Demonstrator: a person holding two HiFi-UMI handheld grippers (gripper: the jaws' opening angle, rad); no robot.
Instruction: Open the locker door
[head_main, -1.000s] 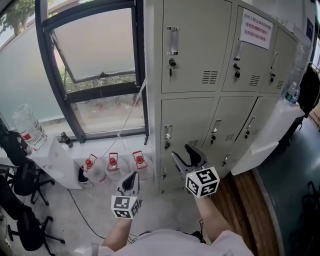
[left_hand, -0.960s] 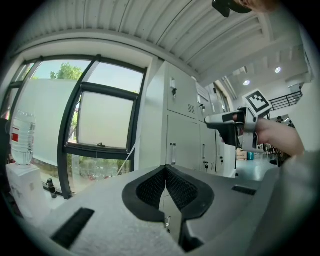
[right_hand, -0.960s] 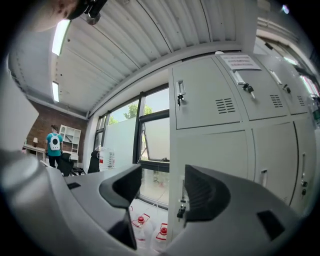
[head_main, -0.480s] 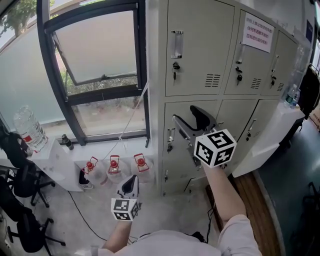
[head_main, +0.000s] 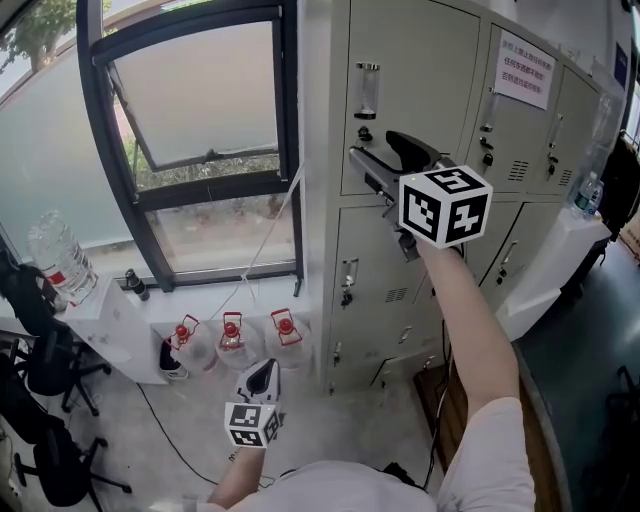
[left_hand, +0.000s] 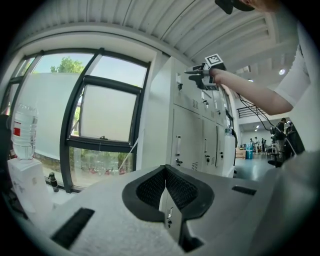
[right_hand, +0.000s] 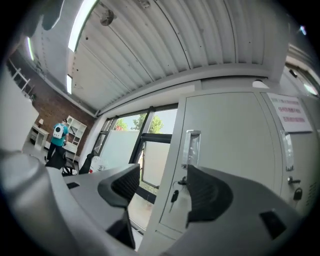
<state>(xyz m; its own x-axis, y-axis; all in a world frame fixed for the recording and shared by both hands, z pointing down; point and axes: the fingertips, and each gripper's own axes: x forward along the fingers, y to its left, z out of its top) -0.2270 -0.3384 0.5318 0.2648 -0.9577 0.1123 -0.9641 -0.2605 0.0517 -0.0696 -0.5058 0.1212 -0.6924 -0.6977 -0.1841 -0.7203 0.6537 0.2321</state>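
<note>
Locker door (head_main: 425, 95): the target is the top-left one in the bank, at 12 o'clock from the person and shut flush with its frame.

- Nearest: left gripper (head_main: 262, 372) hangs low at 6 o'clock in the head view. Its jaws are pressed together with nothing in them. It is well apart from the door, so it plays no part in the reach.
- Next out: right gripper (head_main: 374, 148) is up on an outstretched arm, and it is clearly the nearer one. Its jaws are spread wide and the pads are bare. It is near the door's left edge, and I see no contact.
- Beyond the jaws, in the right gripper view: the key (right_hand: 174, 196) hangs from the lock right in the gap between the jaws. The handle (right_hand: 192, 147) sits above it, at about 12 o'clock from the gap and a touch right.
- Handle long axis is vertical. The jaws open roughly side to side, so they already sit crosswise to it (good, no wrist roll needed by my read).

Relation that matters: the handle lies up and ahead of the jaws, not between them yet. The next move likely calls for a lift toward 12 o'clock plus a push in until the pads straddle the pull. Pull and lock sit on the door's left edge, so I'd guess it hinges on the right and swings out toward the person.
</note>
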